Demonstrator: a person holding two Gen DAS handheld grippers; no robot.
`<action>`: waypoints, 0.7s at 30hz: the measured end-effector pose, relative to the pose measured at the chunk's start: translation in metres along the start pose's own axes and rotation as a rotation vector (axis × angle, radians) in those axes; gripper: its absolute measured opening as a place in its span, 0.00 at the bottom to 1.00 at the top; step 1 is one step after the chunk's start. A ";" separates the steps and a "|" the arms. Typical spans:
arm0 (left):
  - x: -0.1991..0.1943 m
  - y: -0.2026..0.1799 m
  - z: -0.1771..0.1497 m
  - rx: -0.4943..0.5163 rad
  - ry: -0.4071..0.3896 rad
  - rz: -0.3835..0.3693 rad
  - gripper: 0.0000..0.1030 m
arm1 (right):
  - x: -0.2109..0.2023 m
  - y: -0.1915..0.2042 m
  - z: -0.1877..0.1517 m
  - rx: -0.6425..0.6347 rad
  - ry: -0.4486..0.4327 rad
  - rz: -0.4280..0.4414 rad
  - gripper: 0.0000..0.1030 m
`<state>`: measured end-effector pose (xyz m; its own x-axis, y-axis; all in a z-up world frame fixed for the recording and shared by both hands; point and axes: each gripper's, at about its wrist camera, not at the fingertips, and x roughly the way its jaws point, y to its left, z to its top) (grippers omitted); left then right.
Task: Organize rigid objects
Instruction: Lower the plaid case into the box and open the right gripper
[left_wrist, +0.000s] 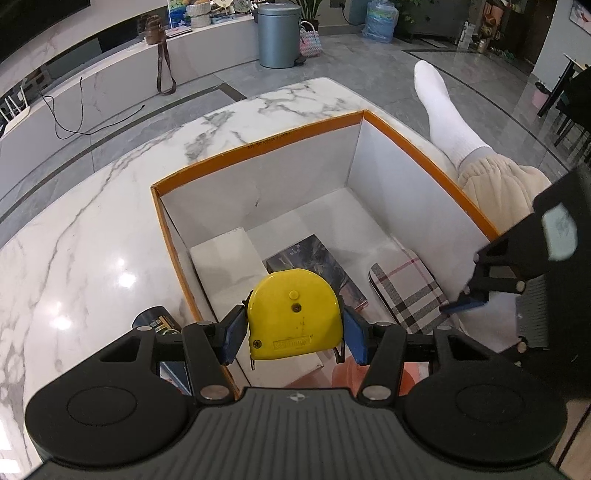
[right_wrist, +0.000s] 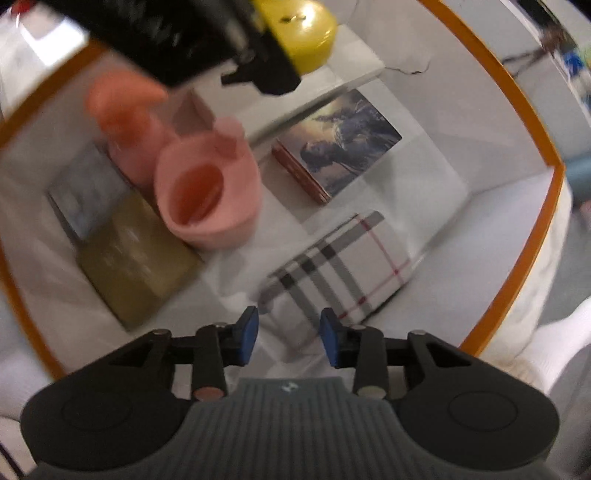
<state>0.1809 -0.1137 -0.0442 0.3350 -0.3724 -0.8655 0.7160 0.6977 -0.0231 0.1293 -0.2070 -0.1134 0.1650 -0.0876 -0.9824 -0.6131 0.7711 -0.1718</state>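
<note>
Left gripper (left_wrist: 295, 328) pinches the yellow tape measure (left_wrist: 293, 314) over the near-left corner of the orange-rimmed box (left_wrist: 258, 146). Right gripper (right_wrist: 289, 338) is spread and empty, just above the plaid case (right_wrist: 343, 273) by the box's right wall. Box holds one plaid case, one picture card box (right_wrist: 347, 147), one pink cup (right_wrist: 208, 192), one gold box (right_wrist: 136, 266), one white box (left_wrist: 225, 266).

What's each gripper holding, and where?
Left gripper clamps the yellow plastic tape measure by its two side edges. Right gripper holds nothing, jaws apart.
</note>
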 end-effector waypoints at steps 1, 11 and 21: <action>0.001 -0.001 0.000 0.002 0.003 0.001 0.62 | 0.004 0.001 0.000 -0.031 0.010 -0.012 0.36; 0.011 0.000 0.007 0.015 0.020 -0.001 0.62 | 0.012 -0.027 0.013 -0.123 -0.054 -0.023 0.40; 0.034 -0.001 0.022 -0.022 0.042 -0.006 0.62 | 0.008 -0.057 0.016 -0.007 -0.191 -0.086 0.10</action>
<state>0.2053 -0.1410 -0.0626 0.3041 -0.3510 -0.8856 0.7040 0.7091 -0.0393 0.1782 -0.2414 -0.1100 0.3606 -0.0313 -0.9322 -0.5956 0.7614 -0.2560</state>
